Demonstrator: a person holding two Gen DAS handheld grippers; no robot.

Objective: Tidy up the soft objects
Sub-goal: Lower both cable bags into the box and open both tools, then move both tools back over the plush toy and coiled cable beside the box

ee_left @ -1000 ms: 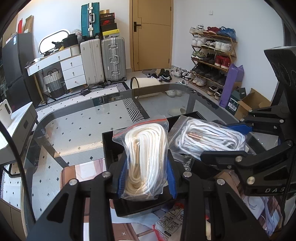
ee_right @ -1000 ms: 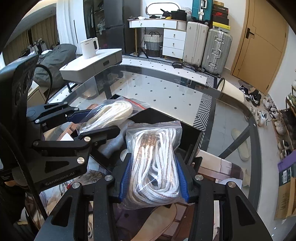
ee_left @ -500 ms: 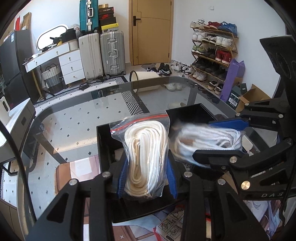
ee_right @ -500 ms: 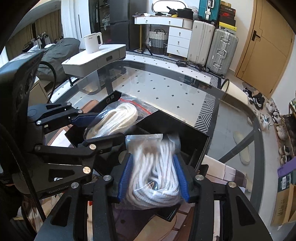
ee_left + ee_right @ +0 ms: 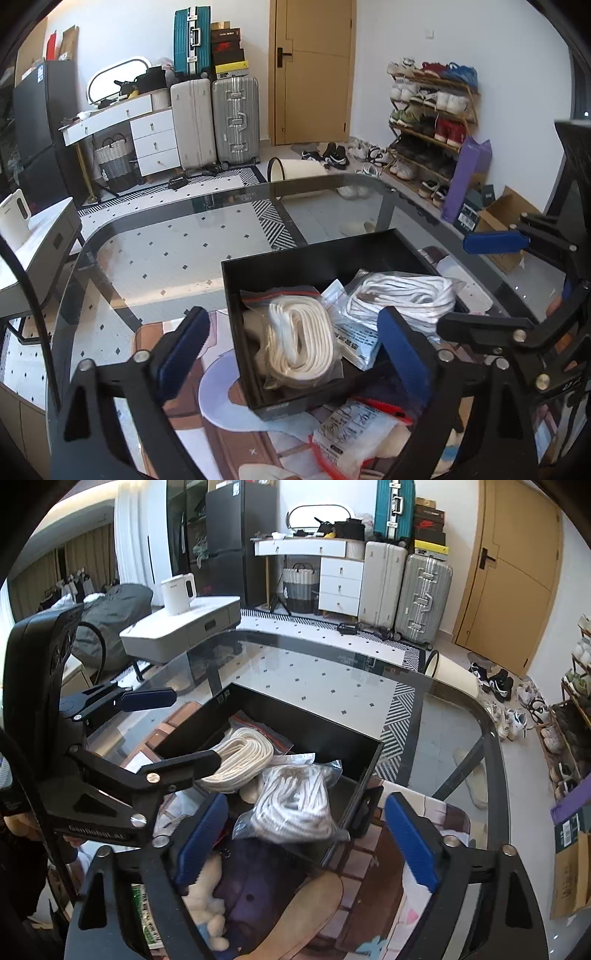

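A black open box (image 5: 325, 258) sits on a glass tabletop (image 5: 177, 258). Inside lie two clear zip bags of rope: a cream coil (image 5: 301, 338) on the left and a whiter coil (image 5: 402, 299) on the right, with a printed flat packet (image 5: 356, 339) partly tucked between them. The left hand-held gripper (image 5: 291, 343) is released, its jaws having just been opening, blue pads wide apart above the cream bag, touching nothing. The right hand-held gripper (image 5: 306, 830) is likewise released and just opened, straddling the whiter bag. More bagged items (image 5: 351, 432) near the box's front edge are cut off and hard to identify. A plush toy (image 5: 210, 915) lies partly hidden beneath the right gripper.
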